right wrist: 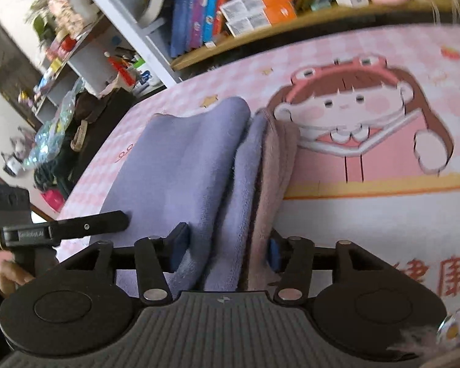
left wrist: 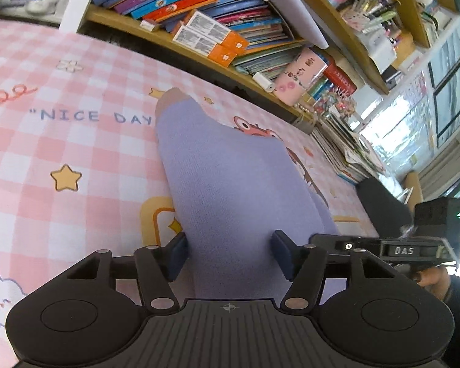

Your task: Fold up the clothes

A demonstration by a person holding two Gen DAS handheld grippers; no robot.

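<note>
A lavender fleece garment (left wrist: 230,178) with a mauve underside lies folded in a long strip on the pink checked tablecloth (left wrist: 61,141). My left gripper (left wrist: 230,254) stands open at its near end, and the cloth runs between and beneath the blue pads without being pinched. In the right wrist view the same garment (right wrist: 181,159) shows as stacked lavender and mauve layers. My right gripper (right wrist: 227,250) straddles that stack, its jaws open with the folds filling the gap. One of the left gripper's fingers (right wrist: 92,224) rests over the garment's left edge.
A low wooden bookshelf (left wrist: 174,40) packed with books and orange boxes runs along the table's far edge. Stacked books (left wrist: 346,150) lie at the right. A white shelf unit (right wrist: 101,52) and bags stand off the table's left. A hand (left wrist: 435,282) holds the right gripper.
</note>
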